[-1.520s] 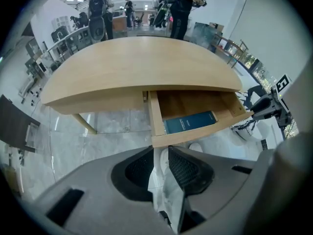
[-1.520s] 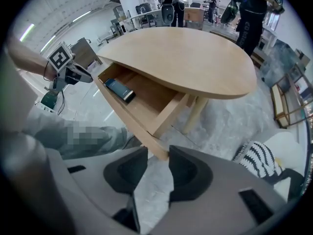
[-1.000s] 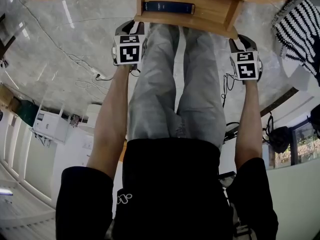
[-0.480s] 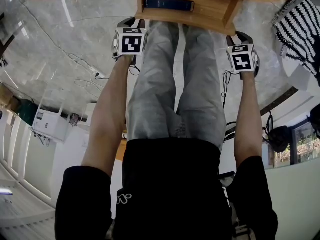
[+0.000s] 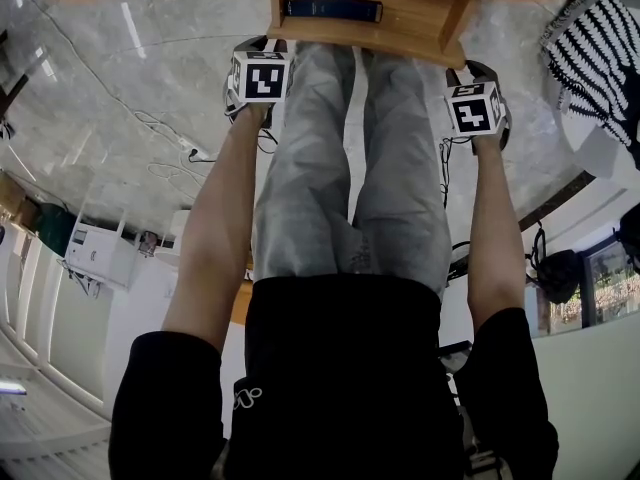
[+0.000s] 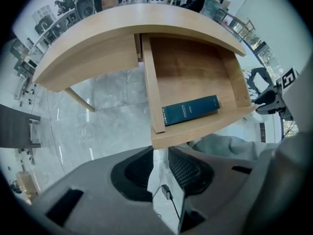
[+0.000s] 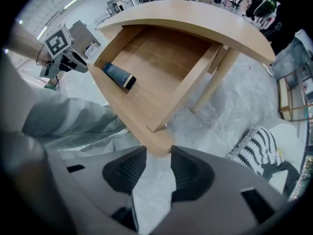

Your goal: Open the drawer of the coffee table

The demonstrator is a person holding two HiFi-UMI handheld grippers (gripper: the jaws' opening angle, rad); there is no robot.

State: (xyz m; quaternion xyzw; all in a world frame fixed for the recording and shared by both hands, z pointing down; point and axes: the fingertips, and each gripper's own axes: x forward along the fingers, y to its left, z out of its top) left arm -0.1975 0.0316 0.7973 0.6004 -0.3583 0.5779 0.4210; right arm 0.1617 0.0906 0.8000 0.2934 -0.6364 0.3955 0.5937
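Head view: my forearms reach straight down, left tongs and right tongs at either end of the pulled-out drawer front, nearer to it than a second ago.

Left gripper view: my left jaws stand apart and empty. The drawer front is just beyond their tips, with a dark book inside.

Right gripper view: my right jaws have just been widening, and the drawer's front corner sits between their tips.
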